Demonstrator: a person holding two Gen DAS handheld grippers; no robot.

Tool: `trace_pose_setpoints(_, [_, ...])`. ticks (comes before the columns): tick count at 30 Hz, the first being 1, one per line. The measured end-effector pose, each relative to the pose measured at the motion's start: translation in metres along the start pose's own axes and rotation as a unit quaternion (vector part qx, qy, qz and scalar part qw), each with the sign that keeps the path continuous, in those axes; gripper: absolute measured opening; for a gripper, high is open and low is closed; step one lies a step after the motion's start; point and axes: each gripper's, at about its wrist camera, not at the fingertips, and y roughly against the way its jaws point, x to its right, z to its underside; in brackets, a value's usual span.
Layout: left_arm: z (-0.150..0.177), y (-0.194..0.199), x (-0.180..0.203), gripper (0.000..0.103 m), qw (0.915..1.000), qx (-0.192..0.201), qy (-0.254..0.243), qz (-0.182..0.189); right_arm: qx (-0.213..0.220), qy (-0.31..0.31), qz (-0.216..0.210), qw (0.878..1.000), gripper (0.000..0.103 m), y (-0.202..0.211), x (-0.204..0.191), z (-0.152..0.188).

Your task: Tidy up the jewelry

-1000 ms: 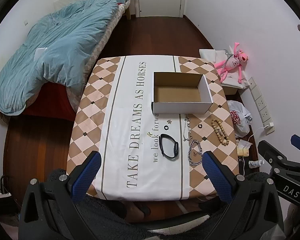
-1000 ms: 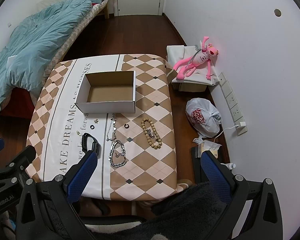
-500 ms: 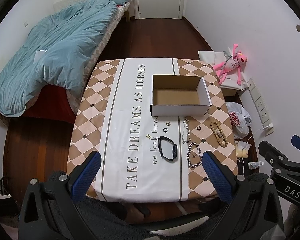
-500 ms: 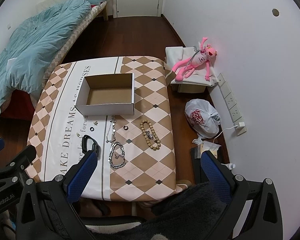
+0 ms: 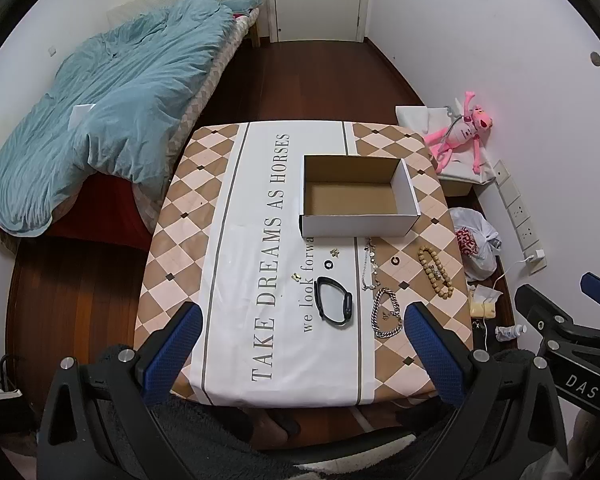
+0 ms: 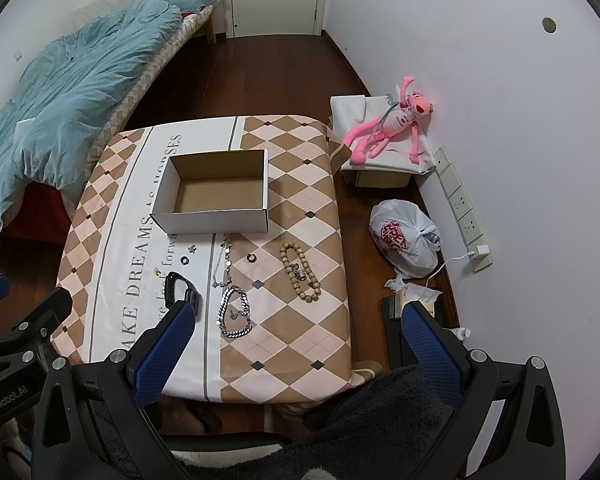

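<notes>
An empty white cardboard box [image 5: 358, 196] [image 6: 216, 196] stands open on the table. In front of it lie a black wristband [image 5: 334, 305] [image 6: 182, 285], a silver chain bracelet [image 5: 386, 313] [image 6: 235, 318], a thin silver necklace [image 5: 369, 266] [image 6: 223, 260], a wooden bead bracelet [image 5: 436, 272] [image 6: 300, 271], two small dark rings [image 5: 329, 265] [image 6: 251, 257] and small earrings [image 5: 334, 253]. My left gripper [image 5: 300, 336] and right gripper [image 6: 292, 336] are both open and empty, held high above the table's near edge.
The table [image 5: 236, 240] has a checkered cloth with lettering. A bed with a teal duvet [image 5: 112, 108] stands at the left. A pink plush toy [image 6: 392, 128], a plastic bag [image 6: 404, 236] and wall sockets [image 6: 464, 216] are on the right.
Both grippers have pulled up and back a little, so the table looks smaller and farther. Nothing on the table has moved.
</notes>
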Motion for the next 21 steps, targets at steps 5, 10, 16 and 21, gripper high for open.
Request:
trace_pose_setpoints(5, [0.001,0.000,0.000,0.103,1.0000,0.000,0.001,0.000,0.000,0.000,-0.001,1.000,0.103,0.003,0.002,-0.002])
trace_pose_setpoints(10, [0.000,0.002,0.000,0.103,1.0000,0.002,0.001,0.001,0.002,-0.001,-0.001,1.000,0.103,0.003,0.002,0.000])
trace_pose_setpoints(16, [0.001,0.001,0.003,0.103,1.0000,0.001,0.000,0.000,-0.001,-0.012,-0.003,1.000,0.103,0.002,0.009,-0.013])
trace_pose_setpoints(21, [-0.003,-0.014,0.005,0.103,0.9999,0.004,-0.002,-0.016,-0.012,-0.023,0.007,1.000,0.103,-0.020,0.012,-0.017])
